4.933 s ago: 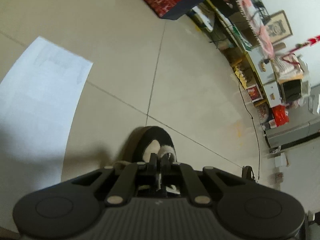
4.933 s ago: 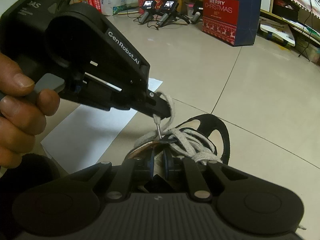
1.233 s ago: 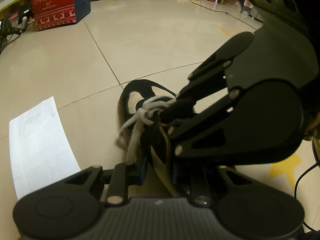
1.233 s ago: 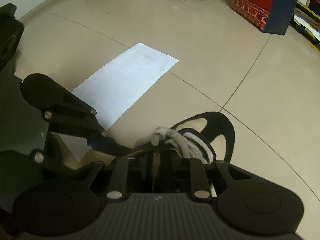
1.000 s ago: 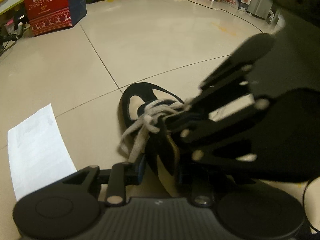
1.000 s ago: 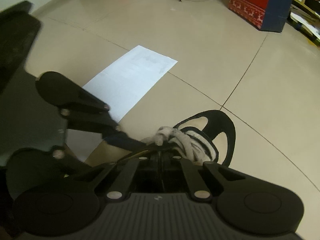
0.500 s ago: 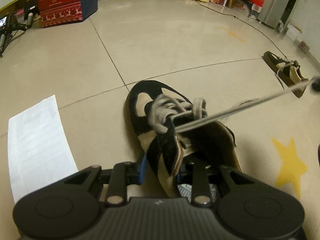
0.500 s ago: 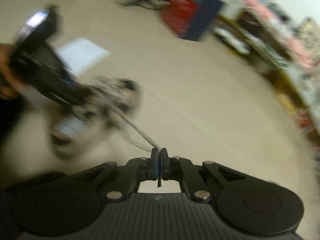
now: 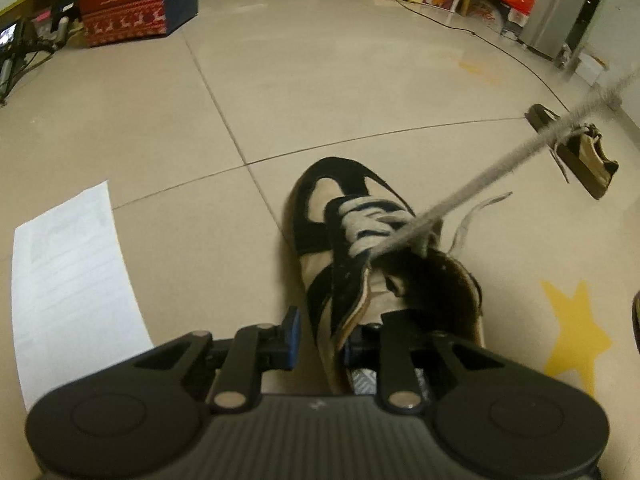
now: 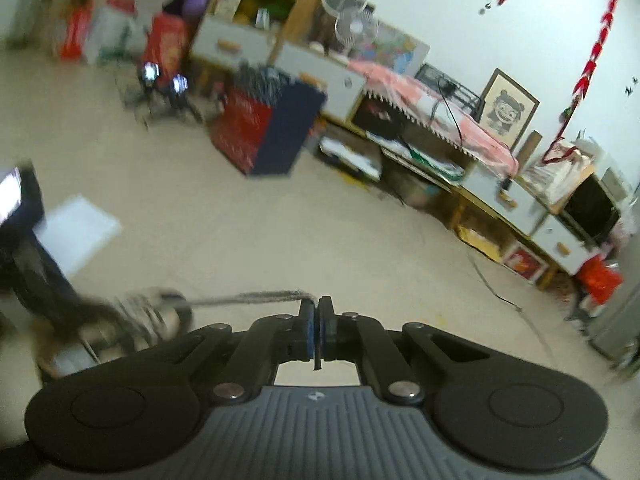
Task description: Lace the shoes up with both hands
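Observation:
A black and tan shoe [image 9: 360, 216] lies on the tiled floor, toe pointing away. My left gripper [image 9: 320, 340] straddles the shoe's near side wall, one finger outside and one inside. Its jaws are closing, with a gap still showing beside the outer pad [image 9: 292, 336]. A grey lace [image 9: 480, 176] runs taut from the eyelets up to the right and out of the frame. In the right wrist view my right gripper [image 10: 320, 316] is shut on that lace [image 10: 248, 298], which stretches left to the blurred shoe [image 10: 148, 316]. A loose lace end [image 9: 468, 220] trails beside the shoe.
A white paper sheet [image 9: 68, 280] lies left of the shoe. A second shoe [image 9: 580, 156] sits far right, a yellow star sticker [image 9: 572, 328] near right. A red and blue Christmas box [image 9: 128, 0] stands at the back. Shelves and cabinets [image 10: 500, 200] line the wall.
My right gripper has pulled up and away from the shoe, out of the left wrist view, drawing the lace taut. The left gripper has stayed at the shoe, its jaws a little narrower.

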`<action>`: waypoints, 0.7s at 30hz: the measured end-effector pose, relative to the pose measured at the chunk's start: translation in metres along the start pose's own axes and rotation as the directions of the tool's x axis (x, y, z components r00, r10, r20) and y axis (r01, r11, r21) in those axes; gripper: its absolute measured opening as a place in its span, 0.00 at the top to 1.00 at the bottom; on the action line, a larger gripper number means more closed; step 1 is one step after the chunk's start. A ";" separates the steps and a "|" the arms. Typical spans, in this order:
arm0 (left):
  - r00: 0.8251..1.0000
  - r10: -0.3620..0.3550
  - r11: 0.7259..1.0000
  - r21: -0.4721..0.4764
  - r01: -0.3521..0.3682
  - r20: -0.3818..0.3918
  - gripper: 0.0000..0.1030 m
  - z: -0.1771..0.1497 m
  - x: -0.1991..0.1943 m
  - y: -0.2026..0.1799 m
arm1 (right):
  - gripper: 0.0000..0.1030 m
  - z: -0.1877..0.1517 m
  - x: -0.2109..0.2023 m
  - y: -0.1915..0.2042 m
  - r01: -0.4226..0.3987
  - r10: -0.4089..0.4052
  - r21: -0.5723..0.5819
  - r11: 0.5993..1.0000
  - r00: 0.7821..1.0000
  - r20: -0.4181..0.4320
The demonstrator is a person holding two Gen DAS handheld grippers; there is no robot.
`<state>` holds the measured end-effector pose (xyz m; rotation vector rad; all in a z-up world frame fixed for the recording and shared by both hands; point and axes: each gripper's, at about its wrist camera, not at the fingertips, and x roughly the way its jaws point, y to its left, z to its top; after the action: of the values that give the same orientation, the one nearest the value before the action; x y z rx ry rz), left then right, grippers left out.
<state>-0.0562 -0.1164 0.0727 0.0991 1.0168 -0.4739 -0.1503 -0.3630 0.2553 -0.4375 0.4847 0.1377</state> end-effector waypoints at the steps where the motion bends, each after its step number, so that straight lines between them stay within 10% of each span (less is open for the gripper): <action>1: 1.000 0.008 1.000 0.013 -0.008 0.002 0.76 0.000 -0.001 -0.002 | 0.99 0.004 -0.002 -0.001 -0.020 0.019 0.019 1.000 1.000 0.018; 12: 0.992 0.048 0.980 0.187 -0.068 0.113 0.52 0.003 -0.025 -0.018 | 0.99 0.021 -0.016 -0.005 -0.197 0.180 0.159 0.967 0.977 0.116; 21: 0.973 0.006 0.906 0.411 -0.103 0.230 0.62 0.007 -0.029 -0.043 | 0.99 0.023 -0.018 -0.004 -0.233 0.207 0.195 0.953 0.968 0.145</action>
<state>-0.0811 -0.1470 0.1070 0.4510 0.6753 -0.6334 -0.1558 -0.3567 0.2836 -0.1645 0.4206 0.3243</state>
